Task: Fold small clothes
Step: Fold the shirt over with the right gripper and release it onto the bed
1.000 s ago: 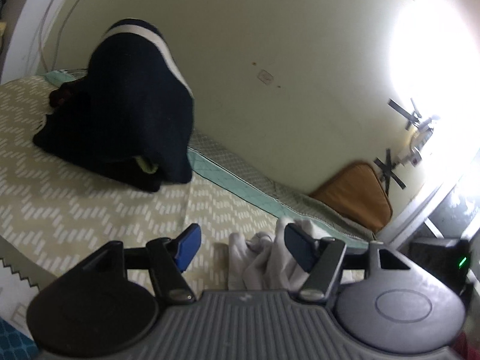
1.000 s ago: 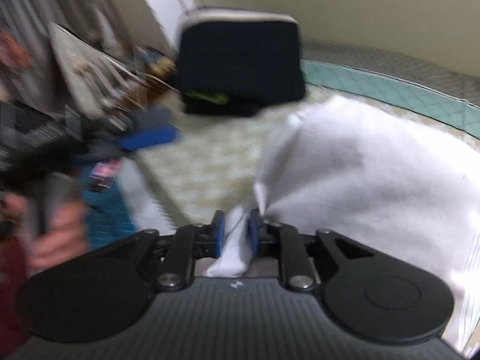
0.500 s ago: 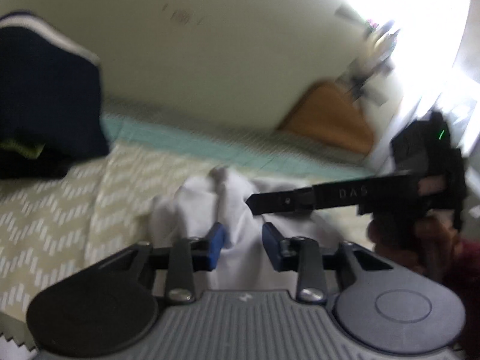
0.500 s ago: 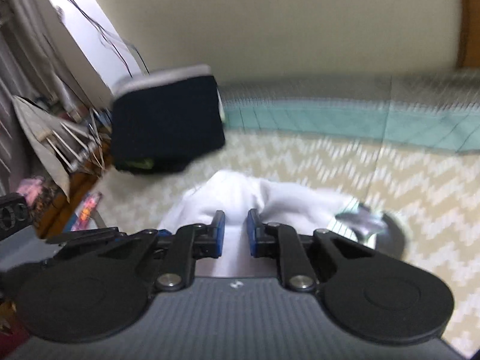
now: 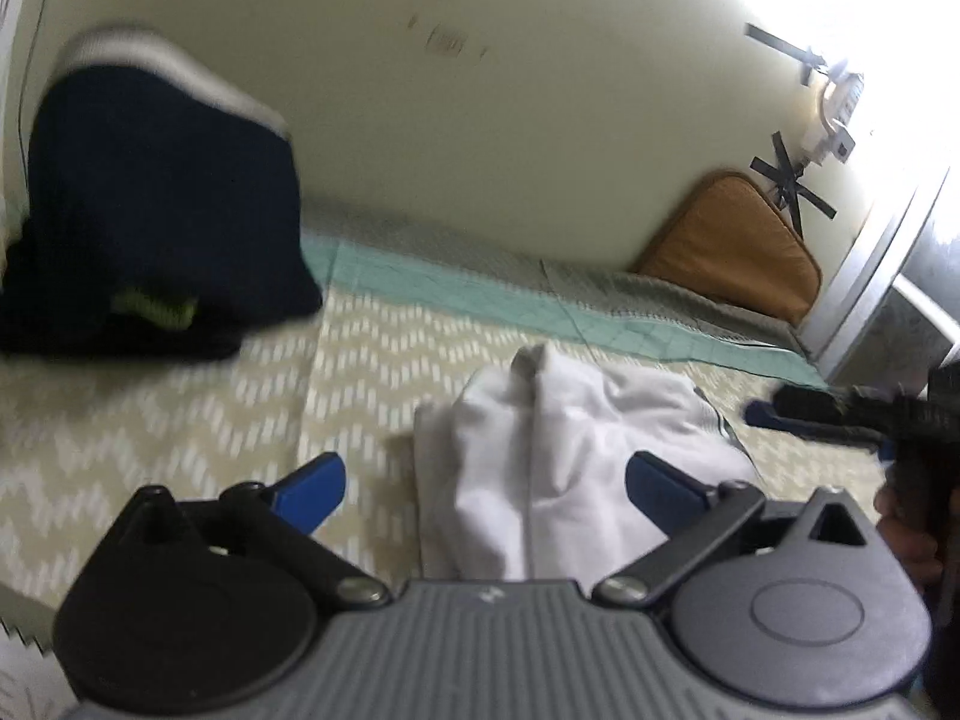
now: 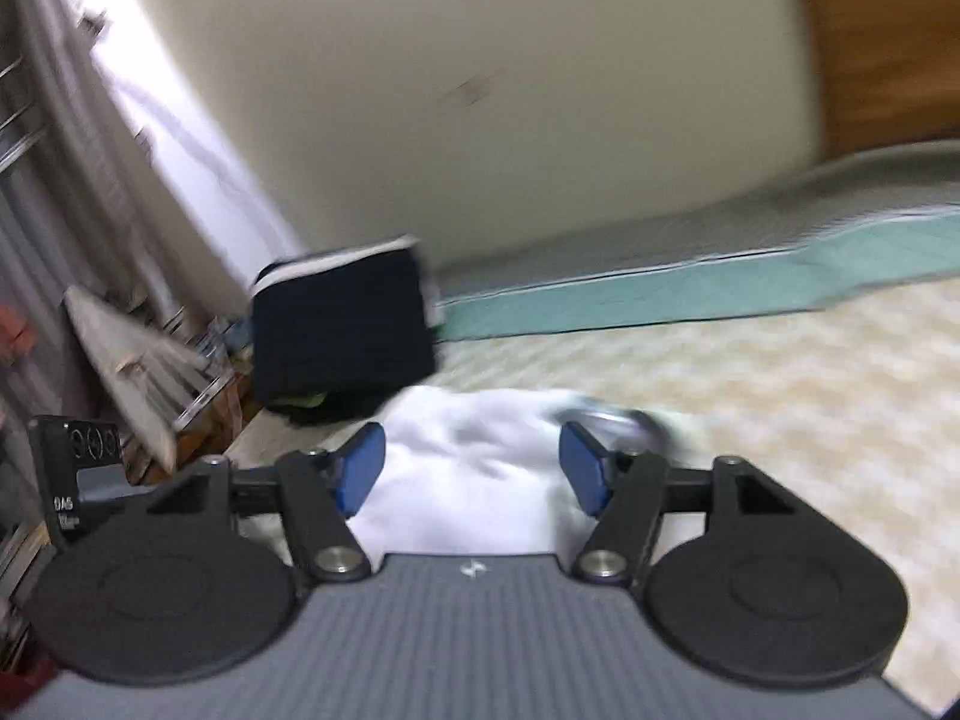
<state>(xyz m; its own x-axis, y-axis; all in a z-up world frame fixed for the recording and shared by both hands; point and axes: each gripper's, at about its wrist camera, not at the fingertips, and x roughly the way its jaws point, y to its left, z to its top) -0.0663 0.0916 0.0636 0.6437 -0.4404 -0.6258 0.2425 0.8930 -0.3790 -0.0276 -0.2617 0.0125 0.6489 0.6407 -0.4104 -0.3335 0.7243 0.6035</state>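
A small white garment (image 5: 558,450) lies bunched on the beige patterned bed cover (image 5: 180,432). My left gripper (image 5: 486,489) is open, its blue fingers spread either side of the garment's near edge. In the right wrist view the same white garment (image 6: 474,480) lies just ahead of my right gripper (image 6: 474,468), which is open and holds nothing. The right gripper also shows at the right edge of the left wrist view (image 5: 840,414).
A stack of folded dark navy clothes (image 5: 156,222) sits at the back left of the bed; it also shows in the right wrist view (image 6: 342,330). A brown cushion (image 5: 732,246) leans on the wall. Cluttered shelves (image 6: 120,360) stand beyond the bed's left edge.
Both grippers have opened and let go of the white garment, which now lies on the bed. Both have drawn back a little from it.
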